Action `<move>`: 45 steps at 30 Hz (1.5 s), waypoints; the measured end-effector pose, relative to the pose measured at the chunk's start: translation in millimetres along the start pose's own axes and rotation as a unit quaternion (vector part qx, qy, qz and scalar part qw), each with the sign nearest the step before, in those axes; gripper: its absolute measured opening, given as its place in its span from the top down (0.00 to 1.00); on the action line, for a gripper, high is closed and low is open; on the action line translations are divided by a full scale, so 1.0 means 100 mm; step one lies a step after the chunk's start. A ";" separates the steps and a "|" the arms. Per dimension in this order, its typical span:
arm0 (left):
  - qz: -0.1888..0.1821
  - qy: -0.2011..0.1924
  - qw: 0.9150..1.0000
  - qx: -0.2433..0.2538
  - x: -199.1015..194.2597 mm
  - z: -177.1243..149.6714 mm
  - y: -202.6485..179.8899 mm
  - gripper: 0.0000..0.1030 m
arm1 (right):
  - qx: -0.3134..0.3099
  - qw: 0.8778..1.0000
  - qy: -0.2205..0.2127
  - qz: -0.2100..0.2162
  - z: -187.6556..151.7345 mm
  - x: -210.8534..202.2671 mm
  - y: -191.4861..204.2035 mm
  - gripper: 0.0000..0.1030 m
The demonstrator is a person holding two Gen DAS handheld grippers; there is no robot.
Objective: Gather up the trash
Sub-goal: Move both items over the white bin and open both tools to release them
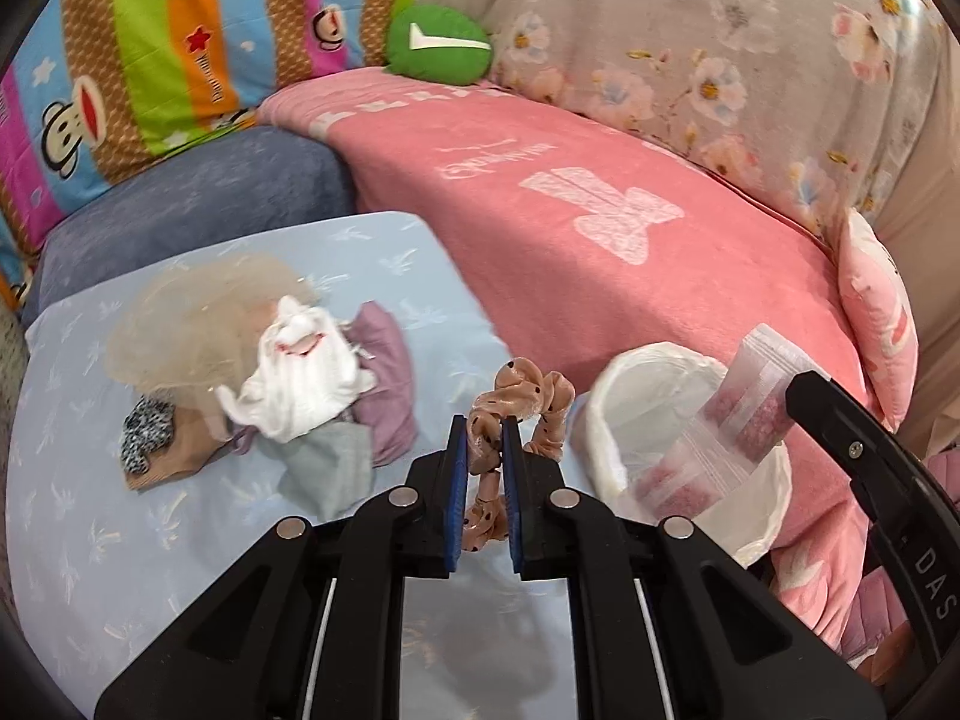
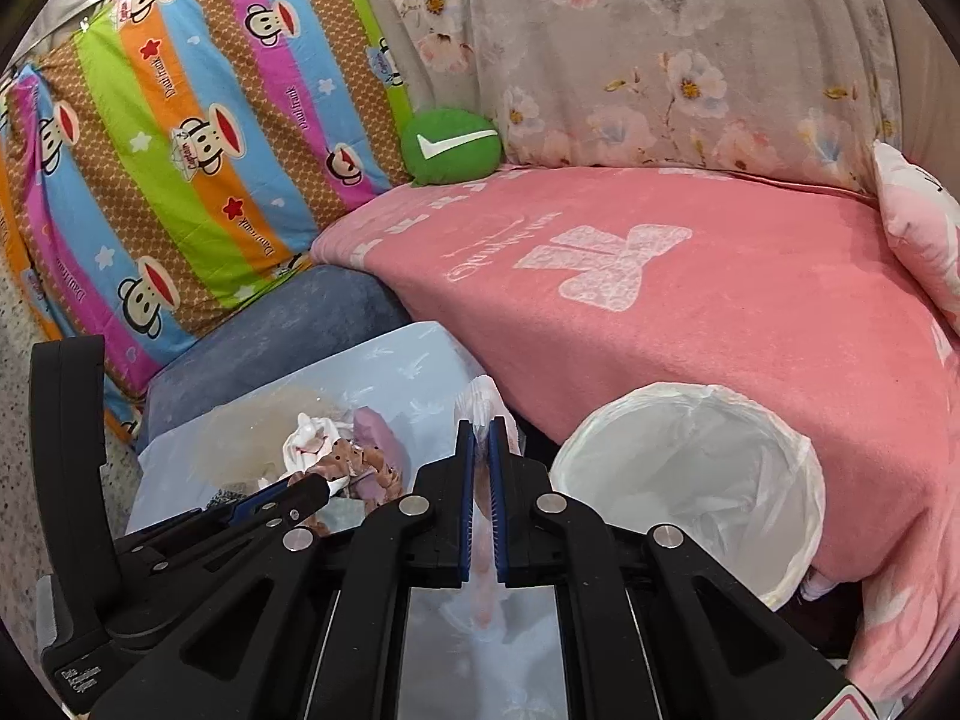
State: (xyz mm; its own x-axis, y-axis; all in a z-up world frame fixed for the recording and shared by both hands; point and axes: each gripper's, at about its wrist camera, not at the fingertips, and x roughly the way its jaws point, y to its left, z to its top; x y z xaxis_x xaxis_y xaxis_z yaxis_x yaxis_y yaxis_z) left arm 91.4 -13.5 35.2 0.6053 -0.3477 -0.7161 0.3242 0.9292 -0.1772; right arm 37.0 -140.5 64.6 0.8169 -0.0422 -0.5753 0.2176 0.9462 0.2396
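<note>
My left gripper is shut on a peach scrunchie with dark dots, held above the pale blue table. My right gripper is shut on a clear zip bag. In the left wrist view that zip bag, with pink bits inside, hangs over the white-lined bin. In the right wrist view the bin stands just right of the fingers. The left gripper and the scrunchie are low on the left there. A trash pile with white tissue lies on the table.
In the pile are a purple cloth, a tan see-through bag, a grey scrap and a speckled piece. Behind stand a sofa with a pink blanket, a green cushion, a striped monkey pillow and a blue-grey cushion.
</note>
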 end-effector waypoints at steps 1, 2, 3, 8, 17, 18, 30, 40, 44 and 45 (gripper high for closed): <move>-0.003 -0.001 1.000 0.006 0.01 0.01 -0.07 0.89 | 0.004 1.000 -0.002 -0.003 0.01 -0.02 -0.06 0.95; -0.005 -0.001 1.000 0.010 0.02 0.02 -0.14 0.89 | 0.009 1.000 -0.004 -0.006 0.02 -0.04 -0.12 0.95; -0.007 -0.001 1.000 0.016 0.03 0.03 -0.20 0.89 | 0.014 1.000 -0.007 -0.010 0.04 -0.06 -0.20 0.95; -0.020 0.000 0.999 0.042 0.09 0.05 -0.48 0.89 | 0.034 0.999 -0.016 -0.028 0.07 -0.12 -0.49 0.95; -0.049 0.008 0.996 0.076 0.22 0.10 -0.90 0.89 | 0.062 0.996 -0.018 -0.054 0.10 -0.14 -0.93 0.95; -0.052 0.010 0.995 0.081 0.24 0.11 -0.94 0.89 | 0.065 0.996 -0.018 -0.056 0.10 -0.13 -0.97 0.95; -0.077 0.038 0.992 0.091 0.43 0.15 -1.20 0.74 | 0.079 0.994 -0.010 -0.070 0.07 -0.04 -1.16 0.95; -0.067 0.028 0.993 0.088 0.41 0.15 -1.17 0.40 | 0.078 0.994 -0.005 -0.069 0.06 -0.01 -1.17 0.92; -0.062 0.028 0.994 0.084 0.40 0.14 -1.13 0.39 | 0.080 0.994 -0.005 -0.069 0.05 -0.01 -1.15 0.89; -0.060 0.028 0.994 0.082 0.40 0.14 -1.12 0.38 | 0.080 0.994 -0.005 -0.069 0.04 0.00 -1.14 0.89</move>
State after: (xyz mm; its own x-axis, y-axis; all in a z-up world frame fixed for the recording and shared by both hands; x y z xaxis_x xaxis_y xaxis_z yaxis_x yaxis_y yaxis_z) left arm 89.0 -133.5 35.5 0.5148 -0.4432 -0.7339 0.5095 0.8466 -0.1539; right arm 14.1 -249.9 41.0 0.7778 -0.1724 -0.6044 0.4101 0.8679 0.2802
